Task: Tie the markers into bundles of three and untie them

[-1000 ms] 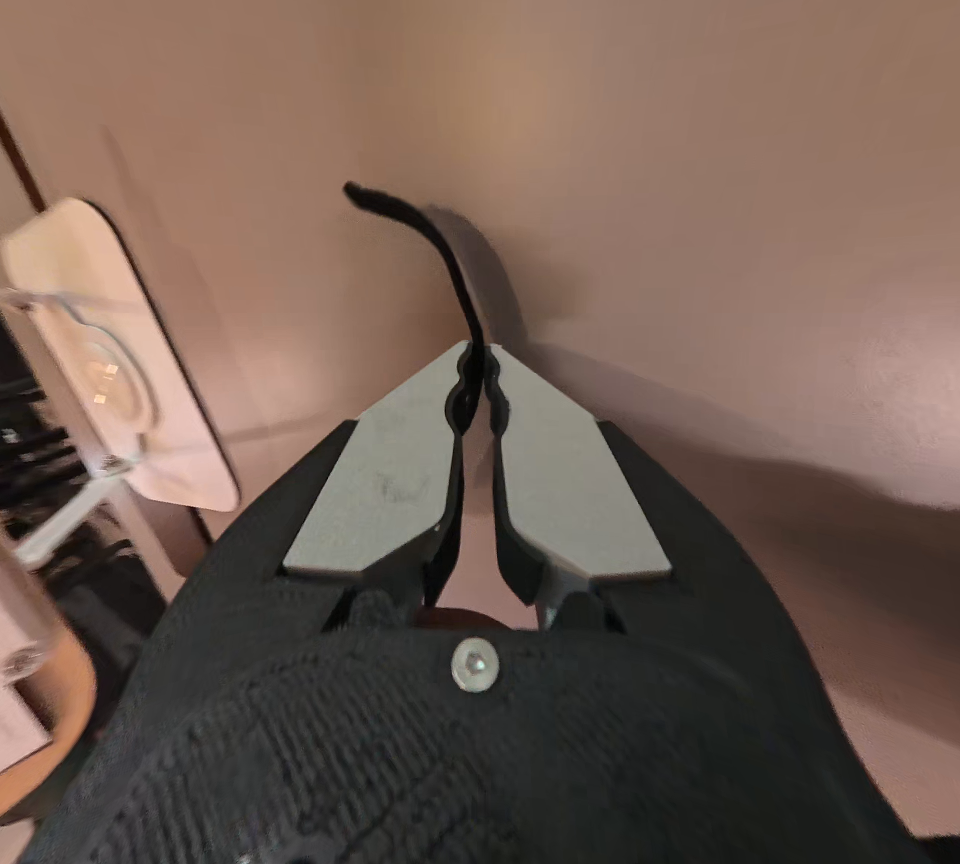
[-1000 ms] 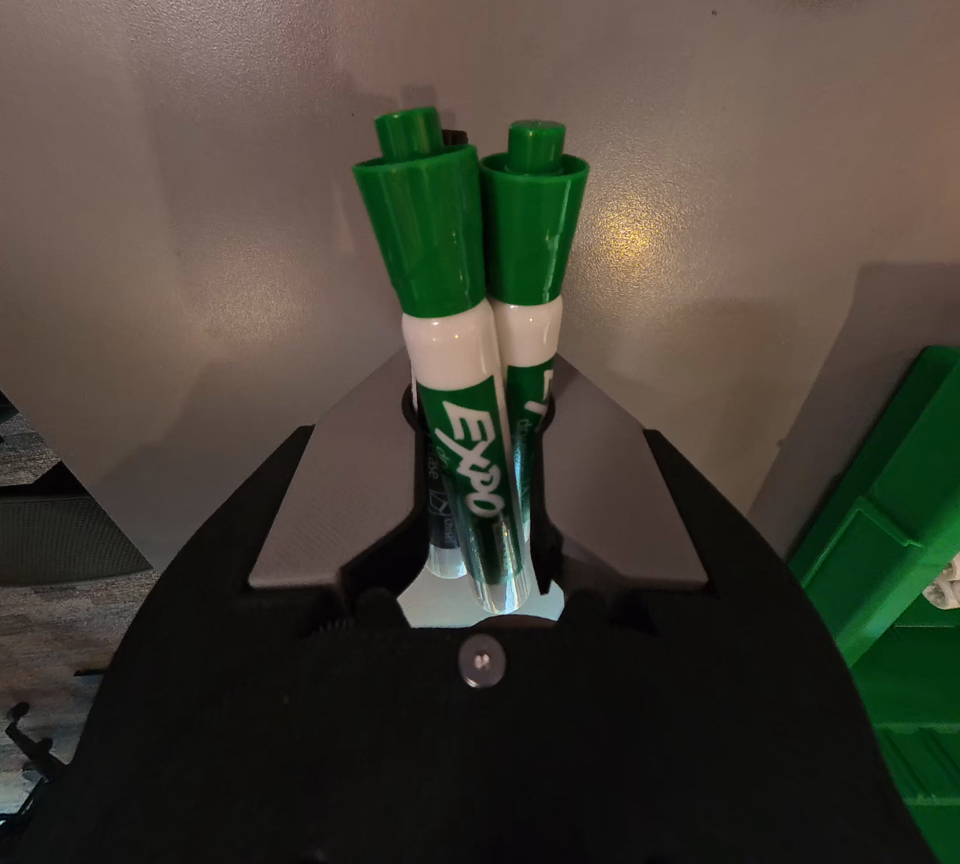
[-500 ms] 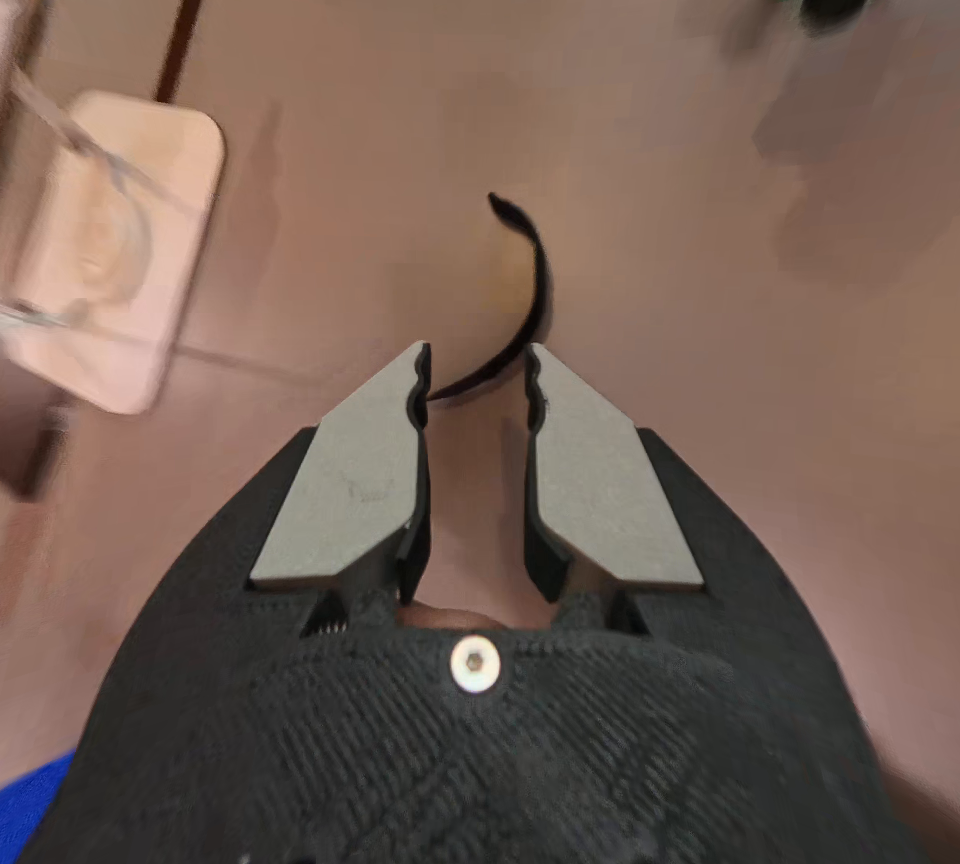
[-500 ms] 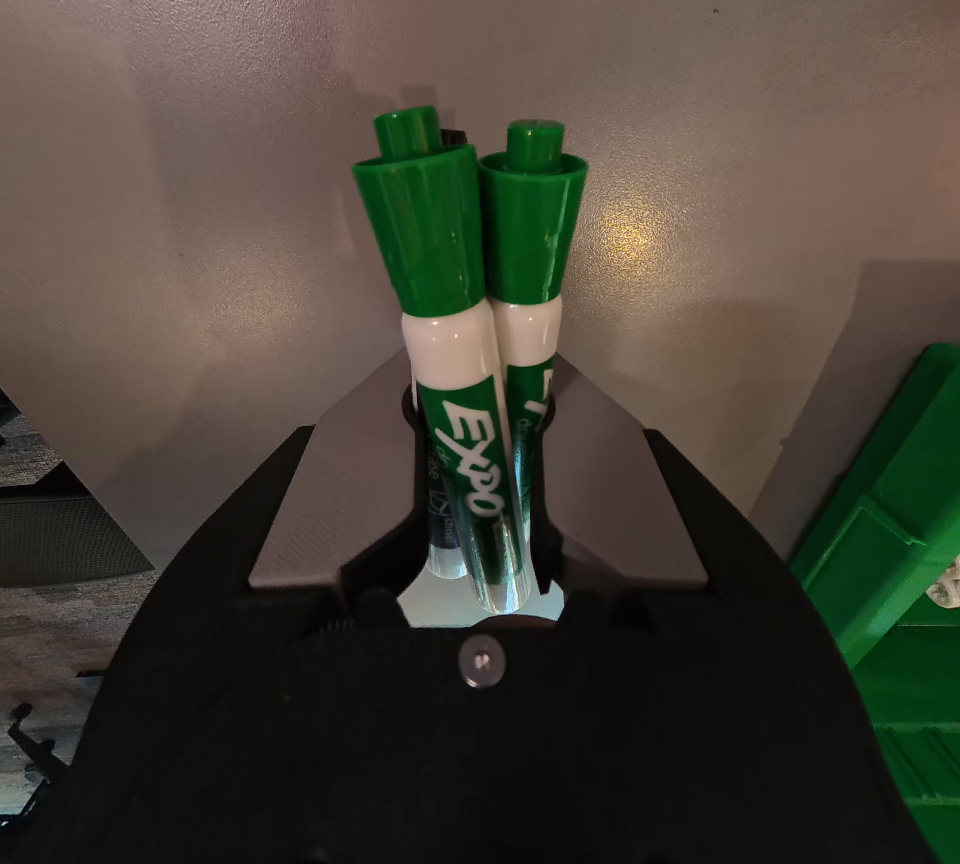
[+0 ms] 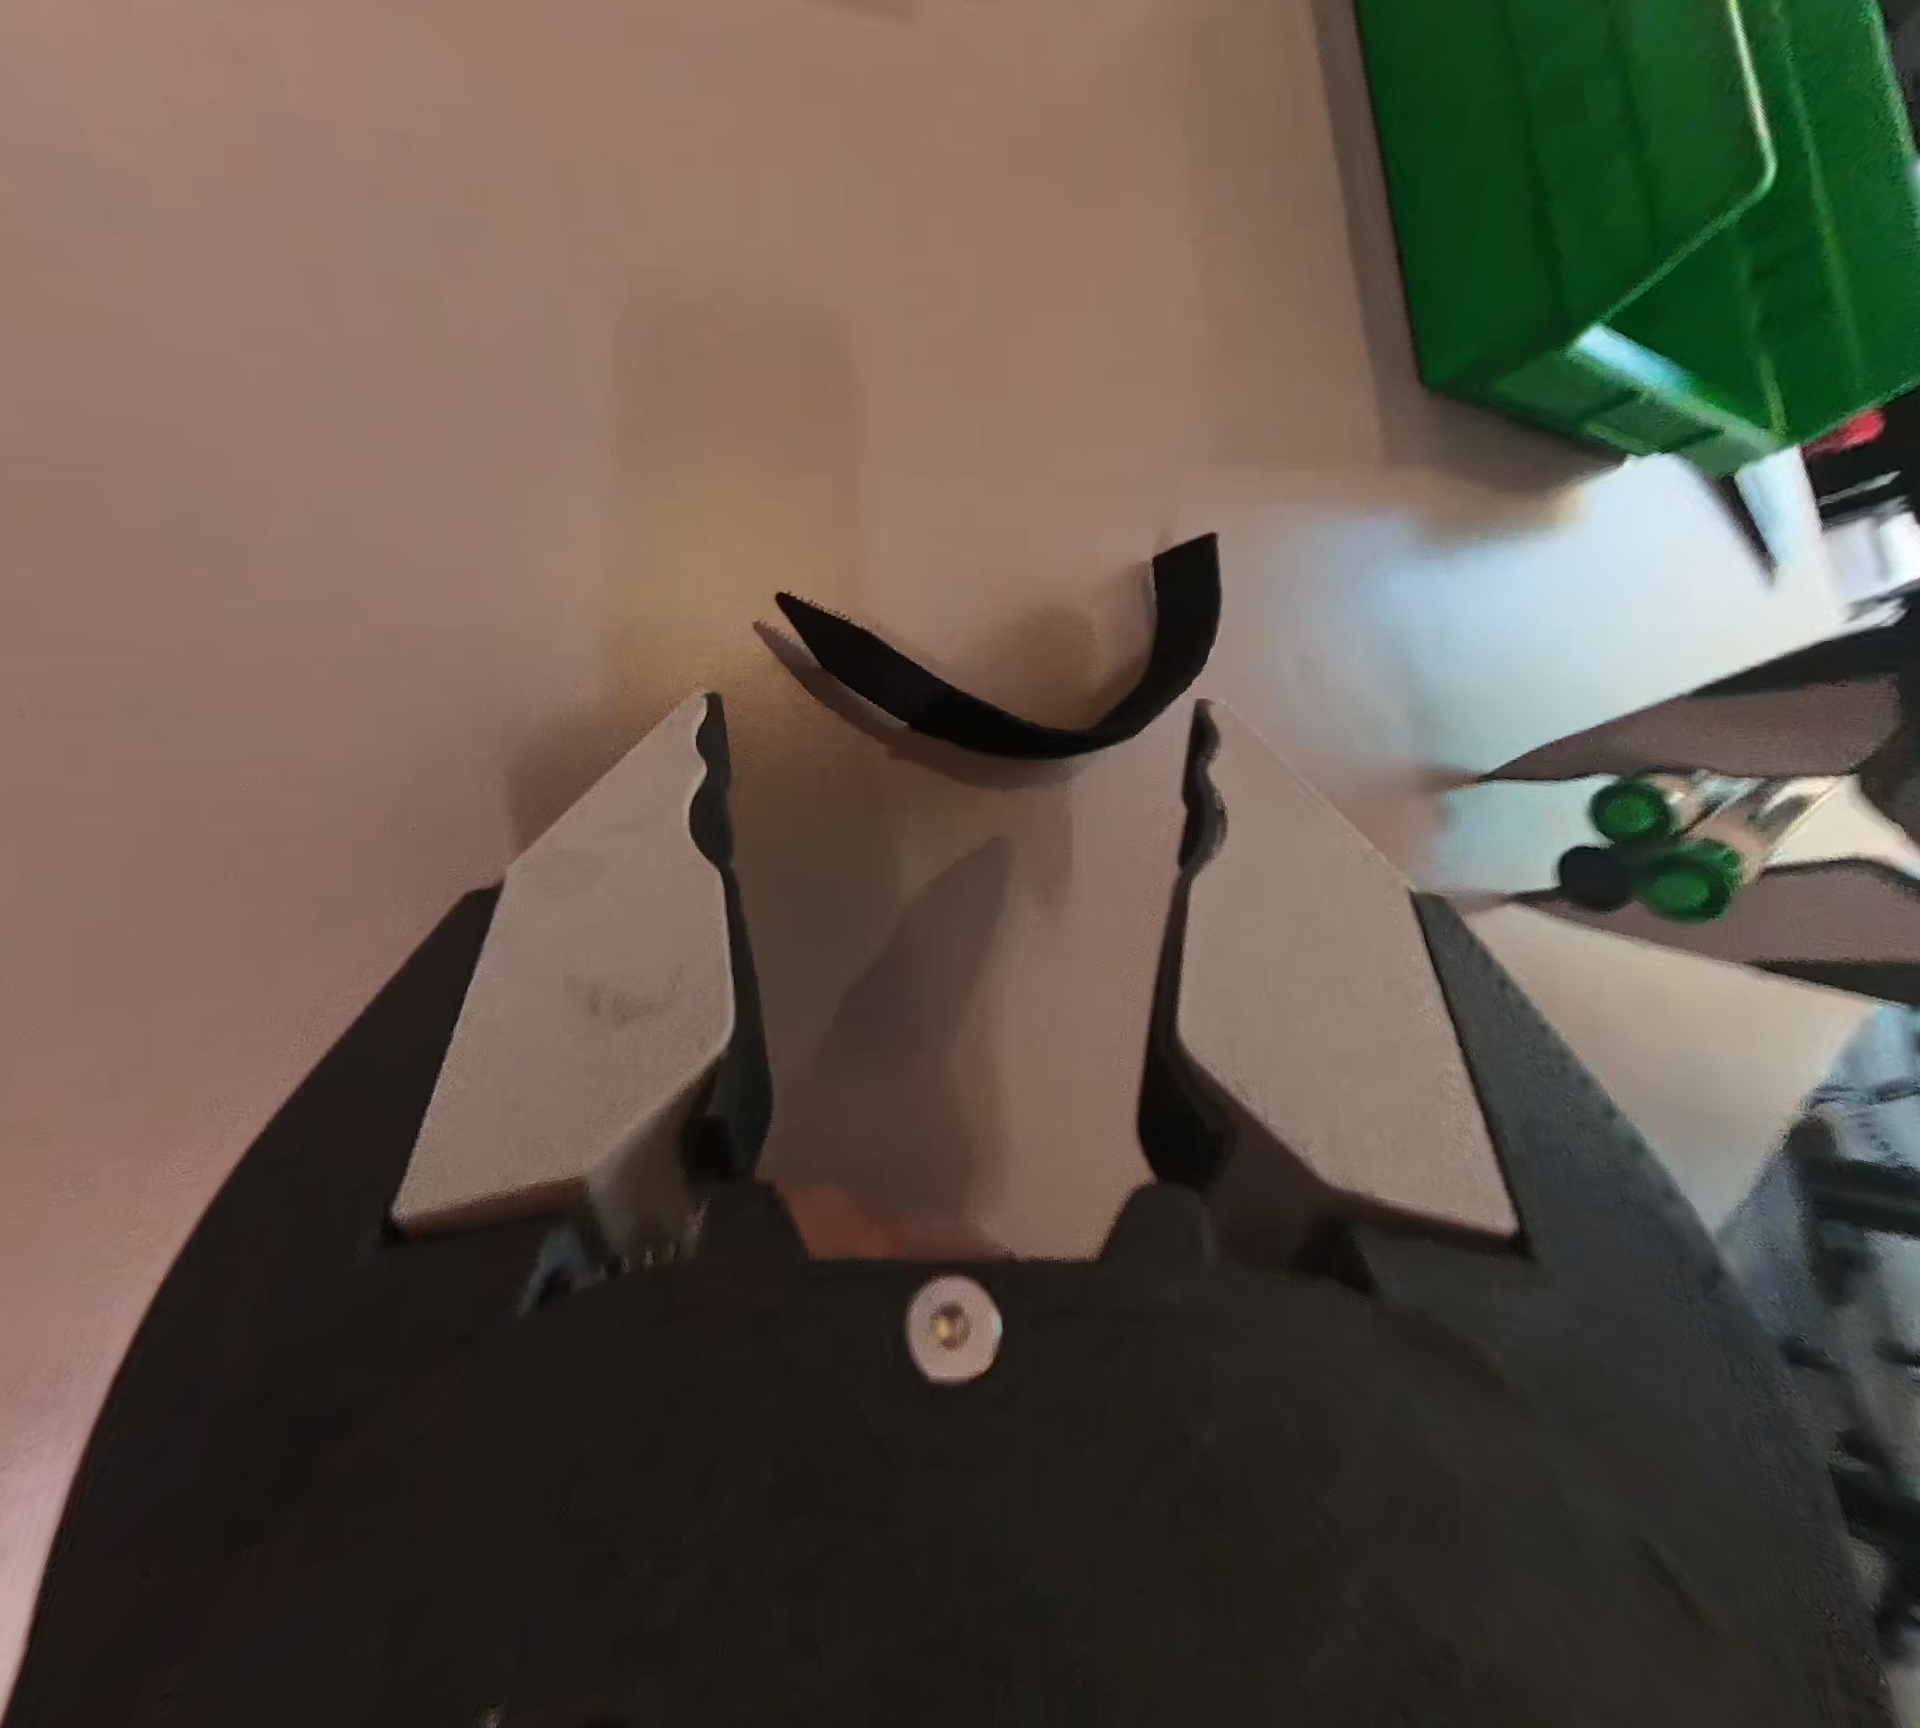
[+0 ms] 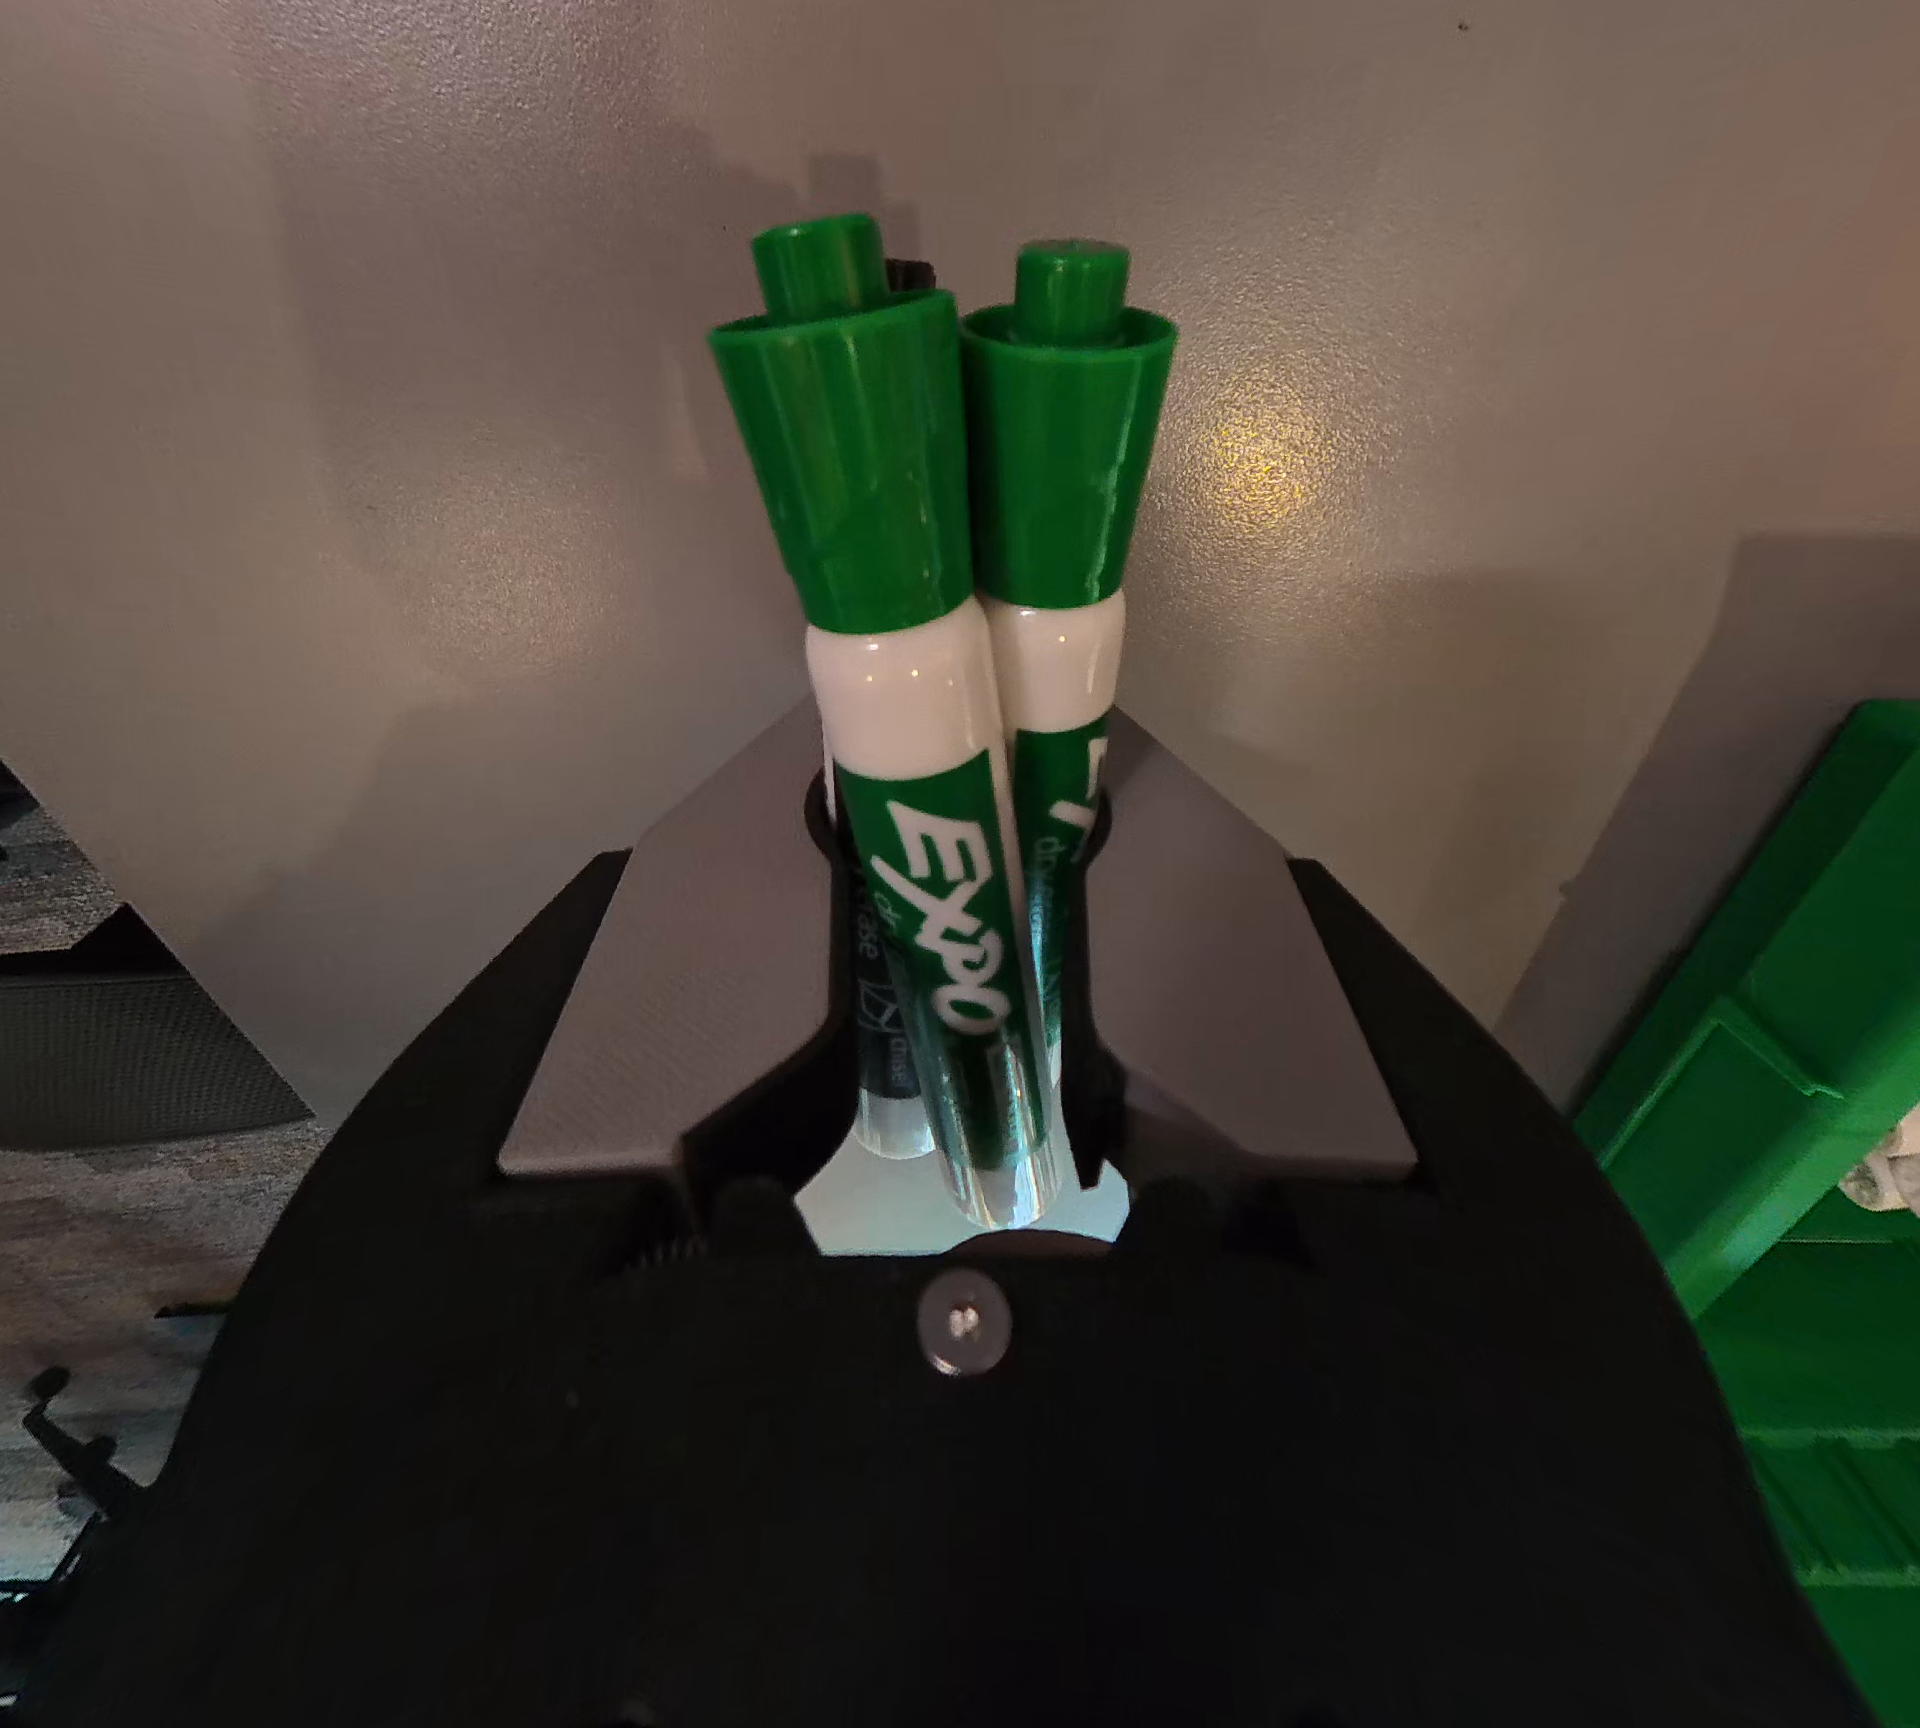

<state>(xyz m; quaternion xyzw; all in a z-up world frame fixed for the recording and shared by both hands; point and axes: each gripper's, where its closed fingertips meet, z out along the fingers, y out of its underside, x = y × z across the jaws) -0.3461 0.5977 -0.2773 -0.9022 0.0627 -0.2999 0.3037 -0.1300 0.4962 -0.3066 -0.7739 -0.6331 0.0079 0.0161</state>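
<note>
While clamped in right hand-held gripper, markers wait untied; black strap loose on bench, before wide-apart left hand-held gripper. Next, probably: set markers down.

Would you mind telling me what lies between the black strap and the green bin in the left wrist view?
Only bare tabletop lies between the black strap and the green bin; the left wrist view shows nothing else on that stretch.
</note>
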